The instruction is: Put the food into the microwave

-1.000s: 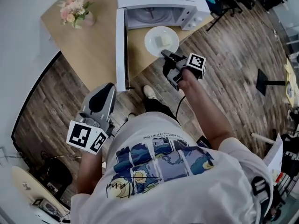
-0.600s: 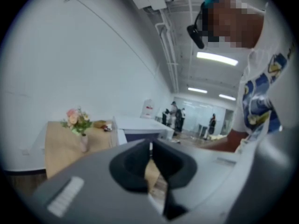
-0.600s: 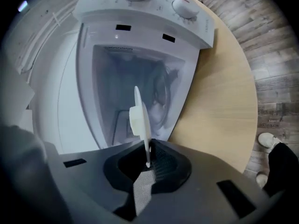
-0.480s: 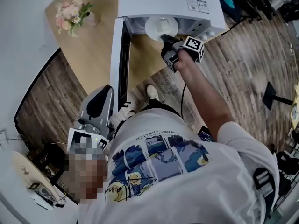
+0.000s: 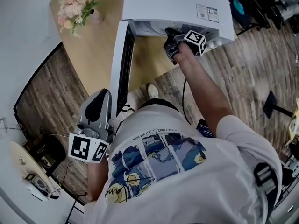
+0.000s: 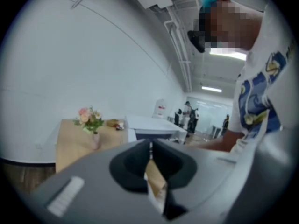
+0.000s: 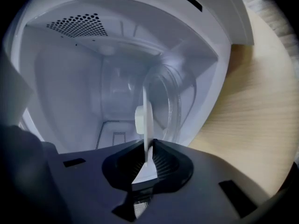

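The white microwave (image 5: pixel 173 3) stands on the wooden table (image 5: pixel 93 50) with its door (image 5: pixel 122 55) swung open to the left. My right gripper (image 5: pixel 170 33) reaches into the cavity mouth. In the right gripper view the white plate (image 7: pixel 146 101) appears edge-on with a pale piece of food (image 7: pixel 138 120) on it, over the glass turntable (image 7: pixel 175 106). The plate's rim sits between the jaws of my right gripper (image 7: pixel 148 146), which are opening while still touching it. My left gripper (image 5: pixel 100 94) hangs low beside the person's body, shut and empty (image 6: pixel 150 146). The head view hides the plate.
A small vase of pink flowers (image 5: pixel 74 13) stands at the table's far left corner. The open door juts out toward the person. Wood-plank floor lies below, with stands and cables (image 5: pixel 273 104) at the right. Other people stand far off in the left gripper view.
My right gripper has carried the plate from in front of the microwave forward into its cavity, where the head view no longer shows it. The left gripper has barely shifted.
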### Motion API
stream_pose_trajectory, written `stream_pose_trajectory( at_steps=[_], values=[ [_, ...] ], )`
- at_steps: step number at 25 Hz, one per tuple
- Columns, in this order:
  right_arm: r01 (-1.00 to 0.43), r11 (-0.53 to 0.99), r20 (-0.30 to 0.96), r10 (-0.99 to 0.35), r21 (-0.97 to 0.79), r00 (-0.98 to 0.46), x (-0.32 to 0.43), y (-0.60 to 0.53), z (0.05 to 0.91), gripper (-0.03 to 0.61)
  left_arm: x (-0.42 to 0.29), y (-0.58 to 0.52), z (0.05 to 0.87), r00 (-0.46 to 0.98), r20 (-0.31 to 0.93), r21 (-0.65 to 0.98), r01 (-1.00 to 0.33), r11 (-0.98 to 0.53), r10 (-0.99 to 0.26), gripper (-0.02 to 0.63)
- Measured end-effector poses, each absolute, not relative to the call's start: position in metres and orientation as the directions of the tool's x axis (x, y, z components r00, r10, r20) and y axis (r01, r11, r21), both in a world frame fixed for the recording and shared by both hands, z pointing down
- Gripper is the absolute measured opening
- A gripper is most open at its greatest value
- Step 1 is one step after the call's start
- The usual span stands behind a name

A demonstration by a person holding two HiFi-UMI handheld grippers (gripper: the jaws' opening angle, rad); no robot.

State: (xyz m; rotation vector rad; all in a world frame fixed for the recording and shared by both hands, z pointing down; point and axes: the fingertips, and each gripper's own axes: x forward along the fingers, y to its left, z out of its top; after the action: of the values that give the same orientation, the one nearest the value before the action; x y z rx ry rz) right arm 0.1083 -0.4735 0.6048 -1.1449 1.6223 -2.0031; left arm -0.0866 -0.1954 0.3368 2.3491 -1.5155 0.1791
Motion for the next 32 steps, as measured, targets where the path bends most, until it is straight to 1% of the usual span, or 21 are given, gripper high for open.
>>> stream_pose_trajectory(
  at_steps=[3,5,7,10,14,19,24,28,32],
  values=[
    [-0.299,-0.282,0.41,-0.677,-0.912,-0.611,0.109,-0.479,0.605,0.04,-0.089,-0.199,0.337,0.411,0.283,0.211,-0.908,-0.362,-0.867,0.023],
    [-0.361,-0.255,0.433,-0.667,-0.897,-0.606,0.108,-0.48,0.605,0.057,-0.09,-0.201,0.337,0.407,0.281,0.213,-0.909,-0.357,-0.869,0.023],
    [-0.436,-0.208,0.456,-0.654,-0.876,-0.603,0.108,-0.481,0.604,0.086,-0.09,-0.203,0.337,0.408,0.28,0.215,-0.909,-0.357,-0.869,0.023],
    [-0.533,-0.119,0.481,-0.621,-0.838,-0.618,0.102,-0.48,0.601,0.164,-0.091,-0.204,0.339,0.409,0.28,0.217,-0.908,-0.358,-0.868,0.023],
    [-0.629,0.016,0.512,-0.564,-0.778,-0.648,0.096,-0.474,0.598,0.204,-0.091,-0.203,0.341,0.413,0.283,0.224,-0.906,-0.358,-0.866,0.023],
    [-0.701,0.154,0.558,-0.499,-0.696,-0.663,0.089,-0.466,0.596,0.218,-0.09,-0.206,0.345,0.428,0.293,0.238,-0.899,-0.368,-0.855,0.023],
    [-0.775,0.26,0.65,-0.429,-0.577,-0.627,0.088,-0.457,0.601,0.218,-0.088,-0.207,0.346,0.446,0.289,0.244,-0.89,-0.385,-0.847,0.023],
    [-0.8,0.294,0.704,-0.38,-0.523,-0.6,0.088,-0.452,0.606,0.218,-0.091,-0.205,0.347,0.448,0.288,0.248,-0.889,-0.386,-0.846,0.023],
    [-0.811,0.284,0.722,-0.371,-0.511,-0.585,0.09,-0.447,0.611,0.218,-0.094,-0.199,0.346,0.448,0.284,0.25,-0.888,-0.385,-0.848,0.023]
  ],
)
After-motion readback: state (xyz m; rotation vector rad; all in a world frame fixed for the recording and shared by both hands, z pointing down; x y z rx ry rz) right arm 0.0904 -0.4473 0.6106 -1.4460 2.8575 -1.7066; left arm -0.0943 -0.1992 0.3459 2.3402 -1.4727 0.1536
